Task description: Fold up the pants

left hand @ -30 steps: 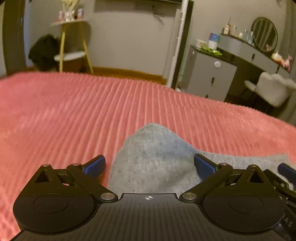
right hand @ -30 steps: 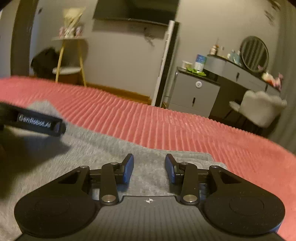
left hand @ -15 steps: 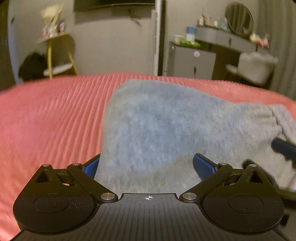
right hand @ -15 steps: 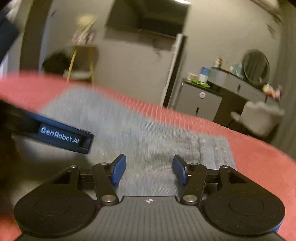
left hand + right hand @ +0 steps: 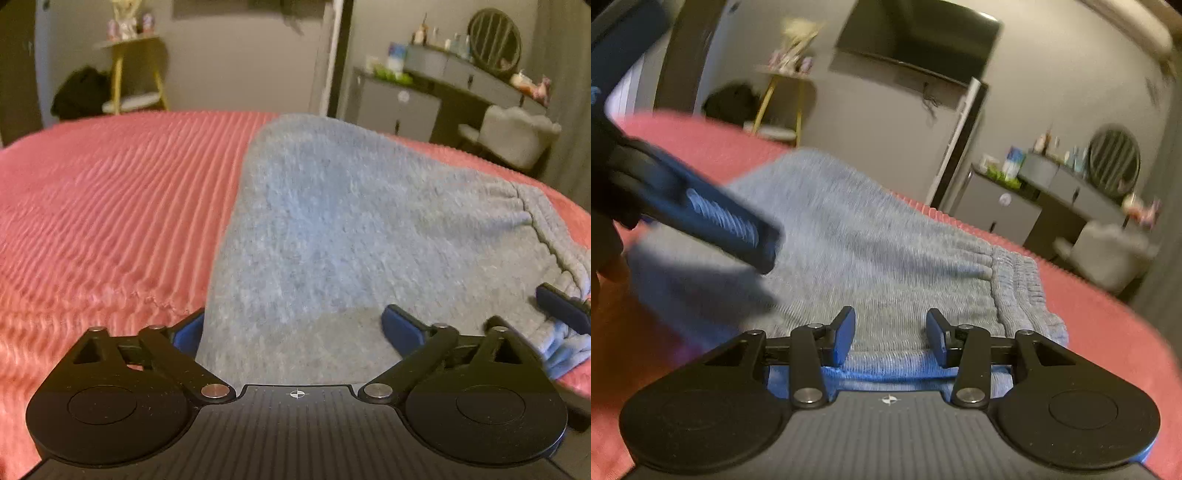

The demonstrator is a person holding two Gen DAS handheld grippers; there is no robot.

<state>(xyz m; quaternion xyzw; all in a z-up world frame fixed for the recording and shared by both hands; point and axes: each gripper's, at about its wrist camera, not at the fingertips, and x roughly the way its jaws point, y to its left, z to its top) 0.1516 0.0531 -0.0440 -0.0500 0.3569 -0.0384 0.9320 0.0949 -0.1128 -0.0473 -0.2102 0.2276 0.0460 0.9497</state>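
A: Pants, grey knit, lie on the bed with its ribbed pink cover; where exactly do they sit for you?

B: Spread across the middle of the cover, the gathered waistband off to the right side. In the right wrist view the near edge of the fabric reaches under the right claw

A: And how does that claw stand?

B: Its blue pads are parted with a clear gap, cloth lying between and below them, nothing pinched that I can see. How about the left claw?

A: Spread wide. The fabric rises between its two fingers, and its left pad is partly hidden behind the cloth's edge. The pads are not closed on it

B: I see one of its blue fingers blurred, over the left part of the pants

A: Beyond the bed there is a grey dresser, a round mirror, a pale chair and a yellow-legged stand
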